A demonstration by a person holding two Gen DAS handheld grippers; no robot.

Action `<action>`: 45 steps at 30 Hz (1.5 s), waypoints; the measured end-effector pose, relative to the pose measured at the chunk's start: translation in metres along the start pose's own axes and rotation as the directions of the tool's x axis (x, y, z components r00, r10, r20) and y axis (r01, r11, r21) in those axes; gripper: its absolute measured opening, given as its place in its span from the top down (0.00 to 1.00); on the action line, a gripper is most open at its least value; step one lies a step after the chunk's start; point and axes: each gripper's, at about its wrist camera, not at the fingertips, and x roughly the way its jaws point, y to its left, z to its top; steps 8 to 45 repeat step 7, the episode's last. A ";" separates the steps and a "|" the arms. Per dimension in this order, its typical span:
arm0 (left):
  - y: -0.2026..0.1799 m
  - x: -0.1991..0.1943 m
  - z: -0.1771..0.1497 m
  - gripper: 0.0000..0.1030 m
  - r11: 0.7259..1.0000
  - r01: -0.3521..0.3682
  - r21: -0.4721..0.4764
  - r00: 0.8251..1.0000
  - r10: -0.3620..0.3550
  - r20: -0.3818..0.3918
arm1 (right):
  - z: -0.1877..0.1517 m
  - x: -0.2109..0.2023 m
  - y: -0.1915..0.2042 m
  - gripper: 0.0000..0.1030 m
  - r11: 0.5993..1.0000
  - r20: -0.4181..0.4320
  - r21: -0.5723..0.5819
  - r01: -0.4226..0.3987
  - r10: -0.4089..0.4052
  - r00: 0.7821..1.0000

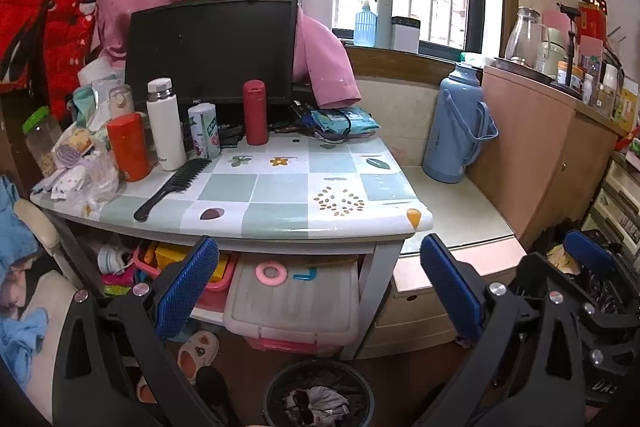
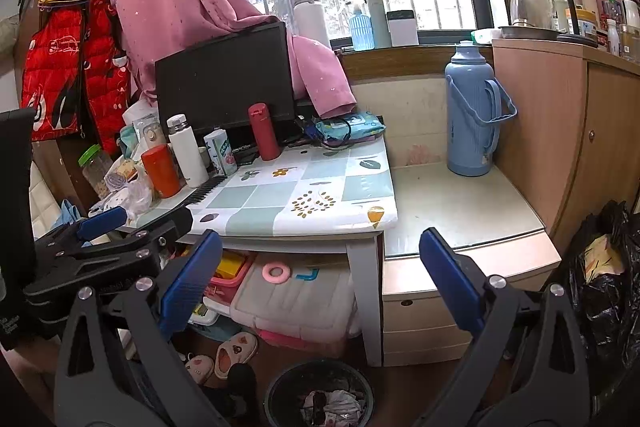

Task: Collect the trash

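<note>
A: Which step is in hand, you think?

B: I judge the search, or the very end. Both tools are spread wide and carry nothing: the left tool [image 1: 320, 279] and the right tool [image 2: 320, 279] hang in the air in front of the worktop [image 1: 280, 195], well apart from it.

A: And where is the trash?

B: Some crumpled paper [image 1: 316, 403] lies already in the black bin [image 1: 276, 387] on the floor, just below the tools. A black bag [image 2: 612, 287] stands at the right, with something yellowish inside.

A: On the worktop?

B: The checked cloth is bare in the middle. At its left end, near the orange can [image 1: 128, 147], I see crumpled plastic and wrappers [image 1: 86, 175]; whether these are trash I cannot tell.

A: So the next move?

B: Probably to choose one piece there, bring the left tool over it, and close gently without pushing the bottles or the comb [image 1: 172, 187].
</note>
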 end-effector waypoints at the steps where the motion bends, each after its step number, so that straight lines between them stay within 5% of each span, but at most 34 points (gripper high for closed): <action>1: 0.000 0.001 0.000 0.05 1.000 0.008 0.001 1.000 -0.008 -0.002 | 0.000 0.000 -0.001 0.05 1.000 0.000 0.000 0.000 0.000 1.000; 45: -0.002 0.003 -0.003 0.05 1.000 0.001 0.019 1.000 -0.001 -0.018 | 0.000 0.001 -0.003 0.05 1.000 -0.002 0.002 -0.007 0.007 1.000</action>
